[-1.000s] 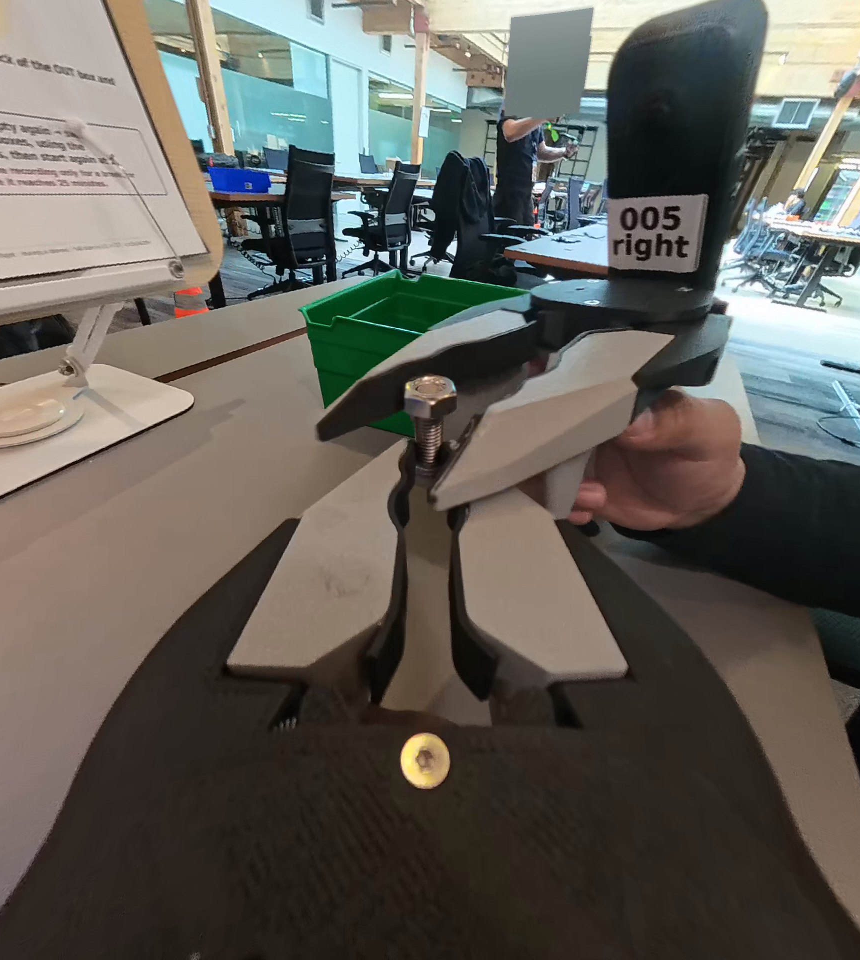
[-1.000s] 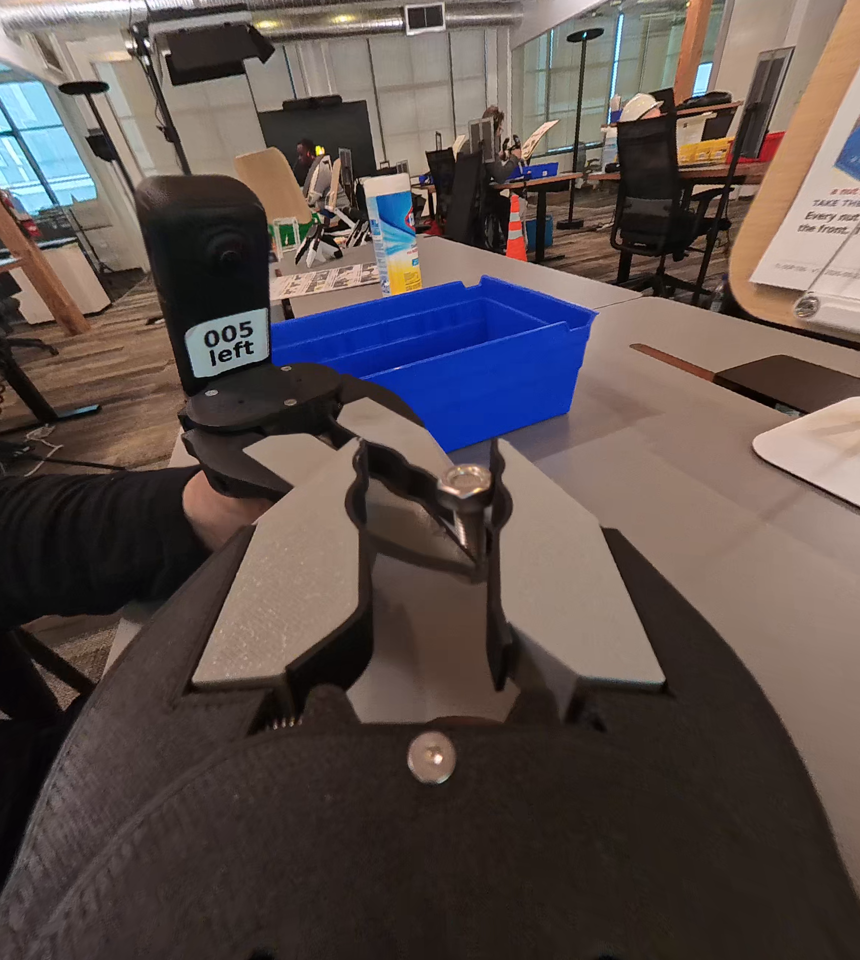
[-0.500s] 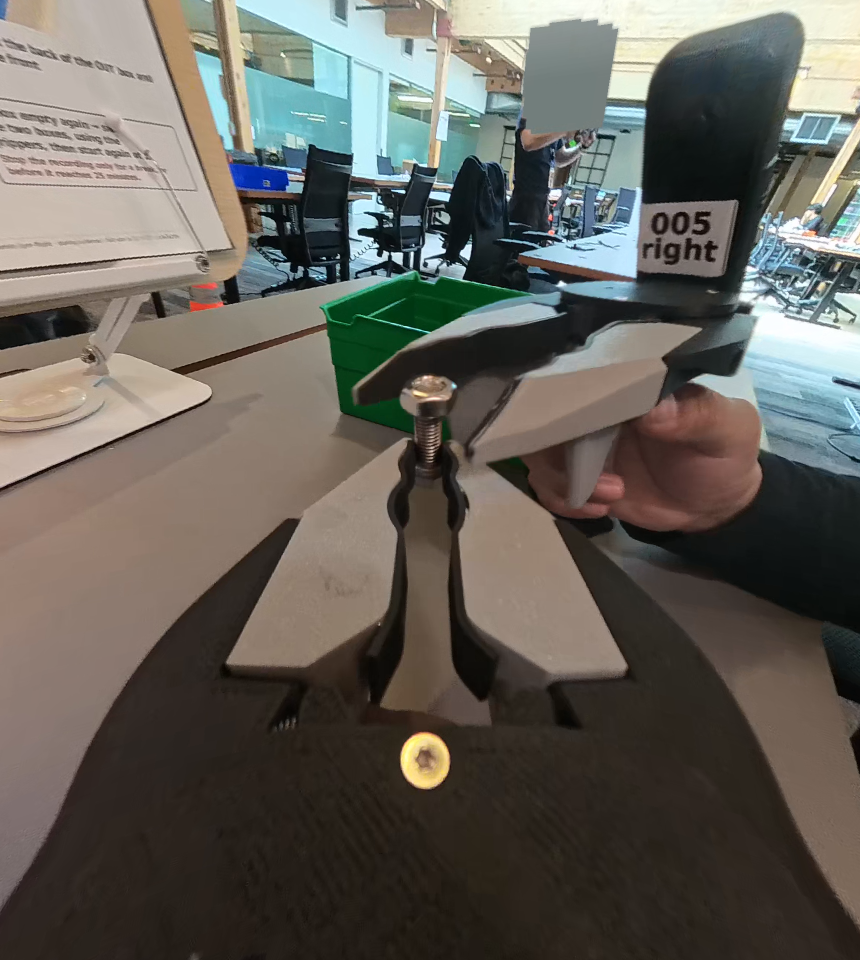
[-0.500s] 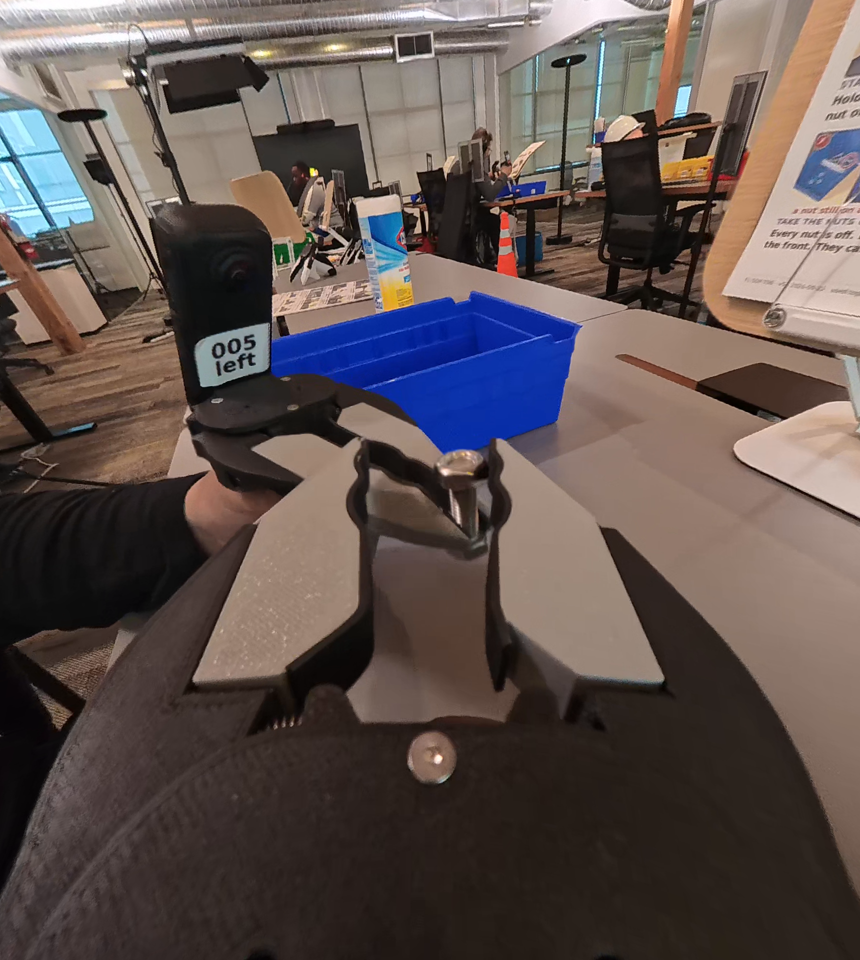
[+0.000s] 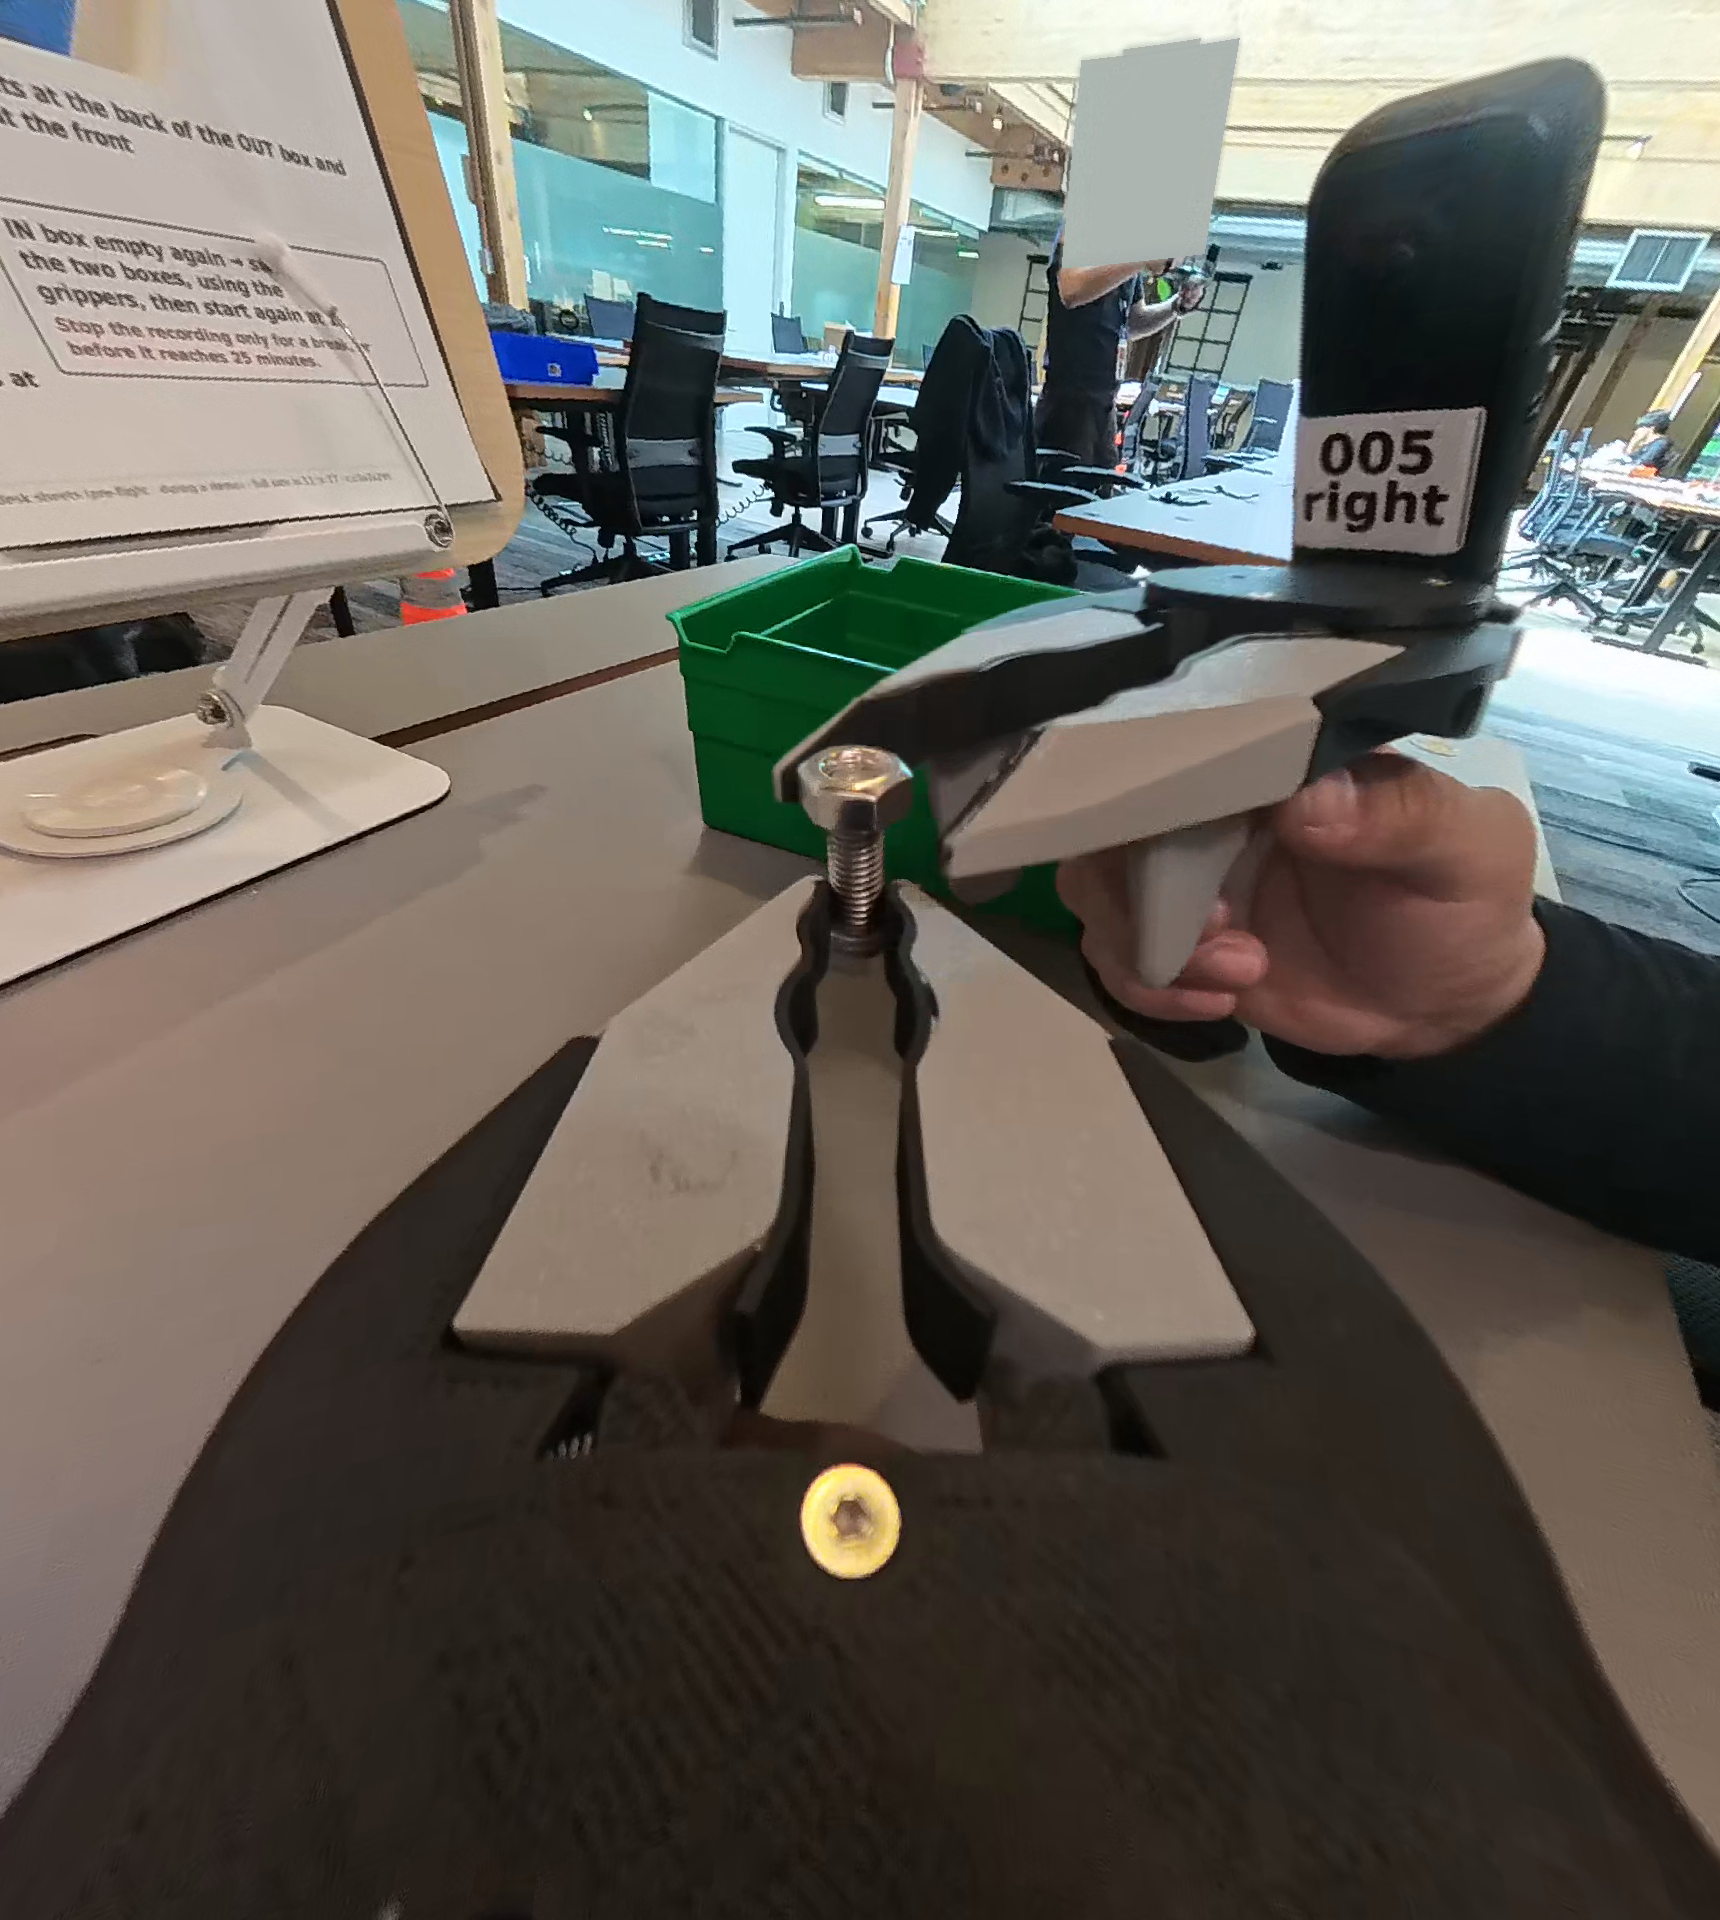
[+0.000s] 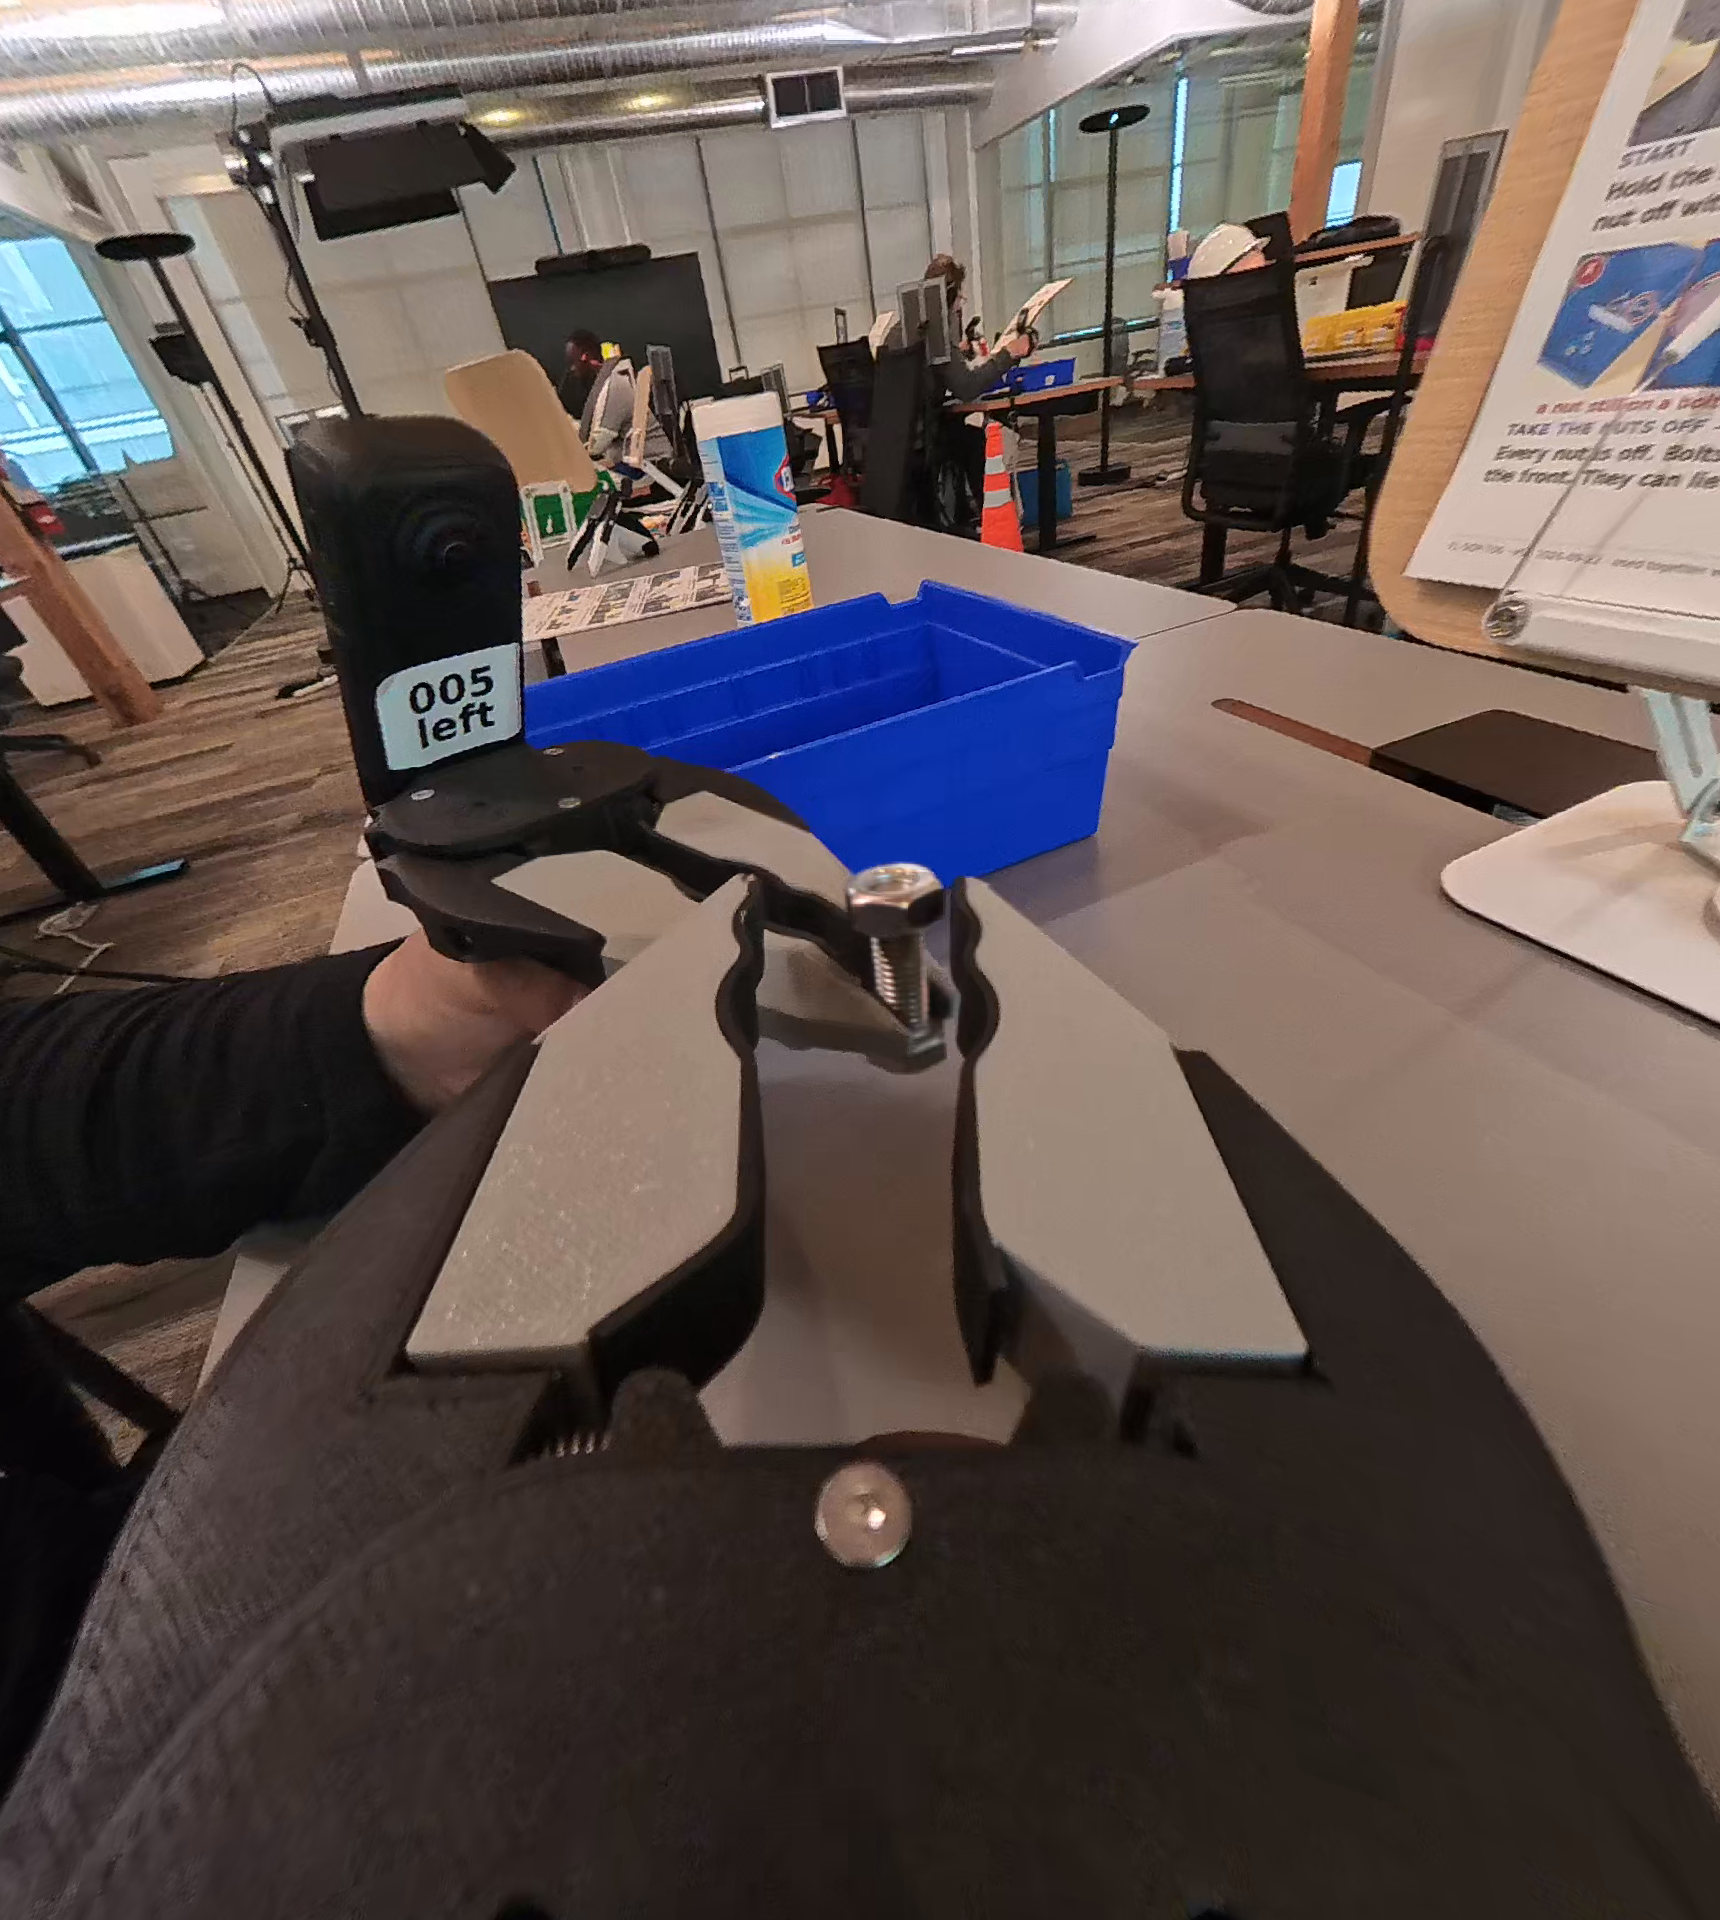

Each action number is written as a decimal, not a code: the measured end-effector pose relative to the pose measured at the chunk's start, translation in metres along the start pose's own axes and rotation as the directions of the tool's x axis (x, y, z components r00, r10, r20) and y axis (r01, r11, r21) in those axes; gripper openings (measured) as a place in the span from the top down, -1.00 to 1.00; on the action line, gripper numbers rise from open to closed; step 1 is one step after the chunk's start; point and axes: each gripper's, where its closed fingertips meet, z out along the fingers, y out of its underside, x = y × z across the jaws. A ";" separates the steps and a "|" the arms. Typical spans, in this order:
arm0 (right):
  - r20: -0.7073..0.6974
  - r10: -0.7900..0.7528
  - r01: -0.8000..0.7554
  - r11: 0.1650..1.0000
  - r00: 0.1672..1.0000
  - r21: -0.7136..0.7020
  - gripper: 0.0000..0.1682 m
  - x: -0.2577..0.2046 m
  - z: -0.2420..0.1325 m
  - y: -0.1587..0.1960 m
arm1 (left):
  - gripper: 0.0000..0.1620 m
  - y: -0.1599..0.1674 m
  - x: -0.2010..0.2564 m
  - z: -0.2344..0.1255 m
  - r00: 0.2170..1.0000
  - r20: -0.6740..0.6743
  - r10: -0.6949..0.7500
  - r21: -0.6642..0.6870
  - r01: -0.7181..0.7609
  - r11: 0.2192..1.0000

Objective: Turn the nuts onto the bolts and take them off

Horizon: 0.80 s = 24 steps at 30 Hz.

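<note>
A silver hex-head bolt (image 5: 854, 831) stands upright, head up, above the grey table (image 5: 212, 1091). My left gripper (image 5: 854, 935) is shut on its lower end; a metal piece at the grip may be a nut, I cannot tell. My right gripper (image 6: 851, 920) is open, with its jaws on either side of the bolt head (image 6: 894, 899), which sits close to the right finger (image 6: 981, 966). In the left wrist view the right gripper (image 5: 877, 821) comes in level from the right at head height. In the right wrist view the left gripper (image 6: 903, 1039) comes from the left.
A green bin (image 5: 762, 707) stands behind the bolt in the left wrist view. A blue bin (image 6: 939, 790) stands behind it in the right wrist view. A white stand with an instruction sheet (image 5: 160, 810) sits at the table's back, also shown in the right wrist view (image 6: 1614, 894). A wipes canister (image 6: 752, 509) stands on a far table. The grippers are tip to tip, or close to it.
The right gripper has levelled out and risen from the bolt's shaft to its head, and its jaws have narrowed a little. The left gripper keeps its hold on the bolt.
</note>
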 end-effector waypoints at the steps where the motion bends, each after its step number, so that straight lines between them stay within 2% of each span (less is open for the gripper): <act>1: 0.007 0.000 0.000 1.000 1.000 -0.008 0.57 -0.002 0.003 0.002 | 0.92 0.001 0.001 0.001 1.000 -0.002 0.004 -0.004 -0.004 1.000; 4: 0.038 0.018 -0.018 1.000 0.999 -0.008 0.43 -0.011 0.012 0.007 | 0.92 0.005 0.011 0.005 0.999 -0.032 0.018 -0.018 -0.019 1.000; 6: 0.041 0.024 -0.023 0.999 0.999 -0.023 0.41 -0.012 0.016 0.011 | 0.92 0.008 0.014 0.007 0.999 -0.032 0.037 -0.031 -0.038 0.999; 9: 0.022 0.001 0.000 1.000 1.000 -0.025 0.50 -0.009 0.012 0.009 | 0.92 0.006 0.012 0.006 0.999 -0.029 0.028 -0.025 -0.029 0.999; 17: -0.008 0.005 -0.005 1.000 1.000 0.023 0.55 0.002 -0.003 -0.004 | 0.92 -0.001 -0.001 0.000 1.000 0.011 -0.003 0.003 0.003 1.000; 22: -0.015 -0.051 0.051 0.998 0.999 -0.021 0.62 -0.002 0.002 0.003 | 0.92 0.002 0.004 0.002 1.000 -0.003 0.008 -0.011 -0.008 1.000; 24: -0.012 -0.069 0.068 0.997 0.998 -0.026 0.57 -0.005 0.004 0.004 | 0.92 0.002 0.006 0.002 1.000 -0.011 0.008 -0.012 -0.008 1.000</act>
